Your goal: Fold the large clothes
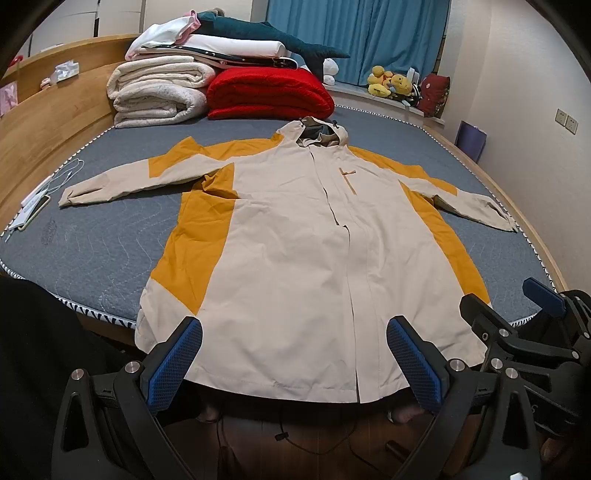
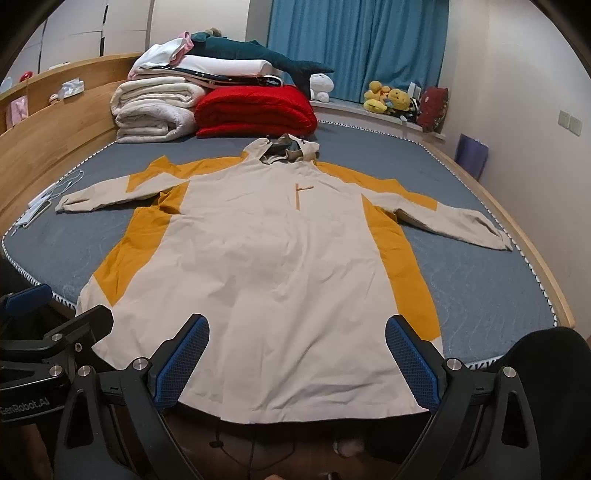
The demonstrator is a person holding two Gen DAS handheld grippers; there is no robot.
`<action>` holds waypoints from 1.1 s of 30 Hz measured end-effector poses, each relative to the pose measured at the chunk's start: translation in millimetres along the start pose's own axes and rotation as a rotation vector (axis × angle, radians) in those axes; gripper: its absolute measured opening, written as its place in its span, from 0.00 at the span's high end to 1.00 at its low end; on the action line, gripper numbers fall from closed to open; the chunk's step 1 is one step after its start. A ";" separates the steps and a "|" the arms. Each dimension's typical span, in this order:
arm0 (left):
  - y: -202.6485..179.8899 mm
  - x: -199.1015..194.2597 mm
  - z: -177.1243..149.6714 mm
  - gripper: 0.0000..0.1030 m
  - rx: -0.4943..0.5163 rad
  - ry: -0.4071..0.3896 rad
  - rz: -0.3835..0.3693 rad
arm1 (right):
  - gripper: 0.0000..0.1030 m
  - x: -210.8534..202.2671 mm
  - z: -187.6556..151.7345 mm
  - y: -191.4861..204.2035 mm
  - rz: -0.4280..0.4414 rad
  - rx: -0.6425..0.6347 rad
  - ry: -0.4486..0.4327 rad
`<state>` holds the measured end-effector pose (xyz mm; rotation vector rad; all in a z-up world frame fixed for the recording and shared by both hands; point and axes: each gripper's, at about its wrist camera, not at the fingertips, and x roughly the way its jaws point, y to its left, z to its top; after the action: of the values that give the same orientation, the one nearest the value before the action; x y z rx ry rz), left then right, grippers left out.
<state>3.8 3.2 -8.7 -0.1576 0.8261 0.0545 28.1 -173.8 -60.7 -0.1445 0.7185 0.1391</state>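
Grey quilted mattress bed [image 1: 92, 254] with a wooden frame fills the view. The cream-and-mustard hooded jacket [image 1: 295, 258] lies flat on it, front up, hood at 12 o'clock, hem at 6 hanging just over the bed's near edge, both sleeves spread out to 9 and 3. My read: it is laid open like this so the sleeves and sides can be folded in; nothing folded yet.

At 11 o'clock past the hood: stack of rolled cream blankets [image 1: 159, 92], folded red blanket [image 1: 269, 94] beside it, white bedding and a teal plush shark [image 1: 266, 37] on top. All well apart from the jacket, so no obstruction. Yellow plush toys [image 1: 391, 83] at 1 o'clock on the window ledge, in front of the blue curtain [image 1: 354, 33].

White cable and phone-like items [image 1: 37, 203] at 9 o'clock, near the left cuff; they could snag if that sleeve is dragged.

My left hand-held gripper [image 1: 294, 363] hovers over the hem with its blue pads apart, gripping nothing. My right hand-held gripper [image 2: 297, 363] is likewise spread wide over the hem, empty. The two are side by side, close together.
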 end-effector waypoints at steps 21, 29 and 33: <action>-2.0 1.0 -0.7 0.03 0.002 0.001 0.001 | 0.11 -1.8 2.6 -1.6 0.000 -0.005 -0.007; -2.6 1.3 -0.7 0.03 0.001 0.001 0.001 | 0.11 -1.7 2.6 -2.1 0.002 -0.006 -0.006; -2.6 1.2 -0.8 0.03 0.001 0.001 0.000 | 0.11 -1.8 2.9 -1.8 0.002 -0.005 -0.006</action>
<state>4.3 0.6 -9.8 -0.1563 0.8272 0.0541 29.0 -175.2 -57.2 -0.1484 0.7118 0.1431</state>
